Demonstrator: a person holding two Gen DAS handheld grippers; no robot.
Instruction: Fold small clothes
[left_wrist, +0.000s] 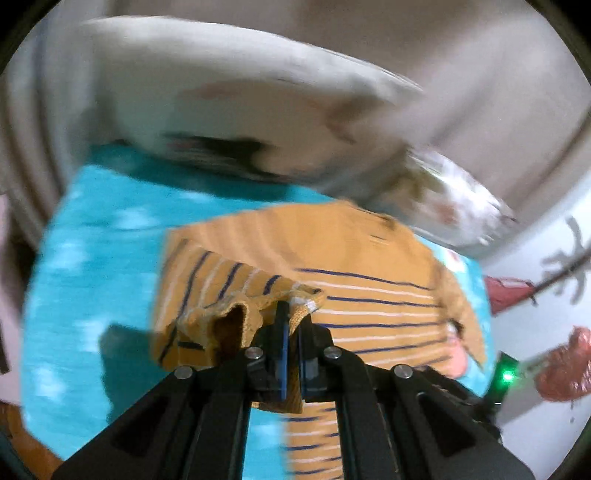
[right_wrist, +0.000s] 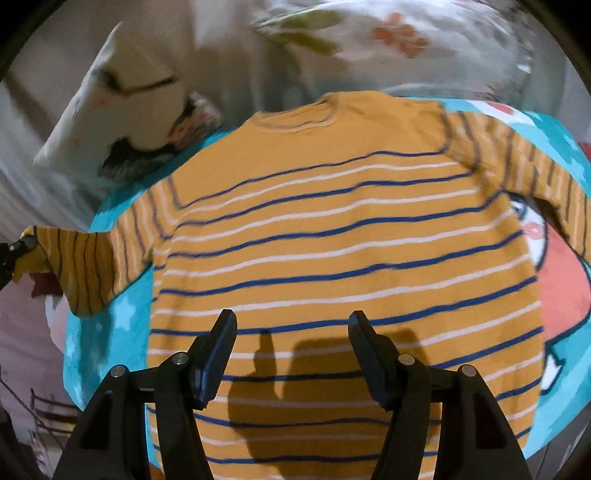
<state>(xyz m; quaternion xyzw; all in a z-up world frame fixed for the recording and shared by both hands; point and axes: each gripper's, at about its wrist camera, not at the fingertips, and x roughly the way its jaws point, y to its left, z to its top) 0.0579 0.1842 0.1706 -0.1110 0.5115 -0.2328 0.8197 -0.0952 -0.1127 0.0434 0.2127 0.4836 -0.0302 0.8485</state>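
In the left wrist view, the left tongs are clenched on the cuff end of the sweater's left sleeve, the knit bunched between the two dark fingers and a fold of it hanging down between them. Just beyond the tips, the sleeve runs out over the body of the orange sweater, whose navy and white stripes run across the view. The sweater lies on a turquoise blanket with pale spots. Farther off, a white pillow with a dark print rests at the blanket's far edge, blurred by motion.

In the right wrist view, the right tongs are released, their fingers spread wide apart and hovering over the lower part of the sweater, grasping nothing; their shadow falls on the stripes between and below them. The sweater lies flat, back up, hem nearest the tongs and neckline farthest. Its right sleeve lies out to the side on the turquoise blanket. Its left sleeve is lifted off the blanket at the left edge of the view, where the left tongs grip its cuff. Beyond the neckline sit the white pillow and floral bedding, both blurred.
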